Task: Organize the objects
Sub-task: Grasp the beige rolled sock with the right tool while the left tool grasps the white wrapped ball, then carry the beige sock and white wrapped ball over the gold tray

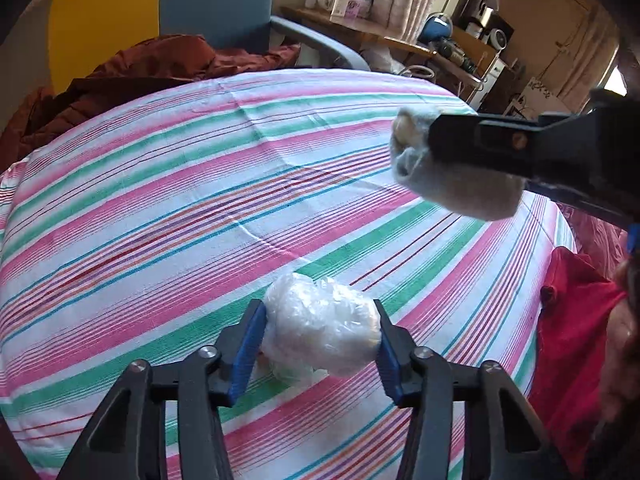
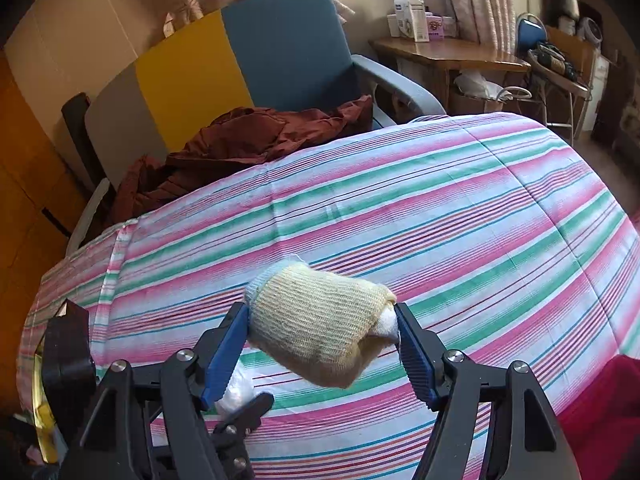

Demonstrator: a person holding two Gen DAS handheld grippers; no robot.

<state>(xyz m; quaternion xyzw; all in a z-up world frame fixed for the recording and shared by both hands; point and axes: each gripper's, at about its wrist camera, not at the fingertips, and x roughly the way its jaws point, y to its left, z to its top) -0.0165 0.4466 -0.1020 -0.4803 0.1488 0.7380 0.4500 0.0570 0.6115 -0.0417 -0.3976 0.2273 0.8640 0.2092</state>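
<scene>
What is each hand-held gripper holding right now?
Left hand-held gripper: closed on a plastic-wrapped bundle.
Right hand-held gripper: closed on a rolled sock bundle.

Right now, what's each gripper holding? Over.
Left gripper shut on plastic-wrapped bundle. Right gripper shut on rolled sock, lifted off striped bedspread. Nothing blocking.

A crinkly, glossy plastic-wrapped bundle (image 1: 320,324), a matt ribbed knit sock roll (image 2: 320,328), and smooth striped cotton sheet (image 1: 160,184).

Crumpled clear plastic bundle (image 1: 320,324), whitish, low over striped bedsheet (image 1: 200,200). Rolled knit sock ball (image 2: 320,332), pale yellow with white end, raised above the bed.
</scene>
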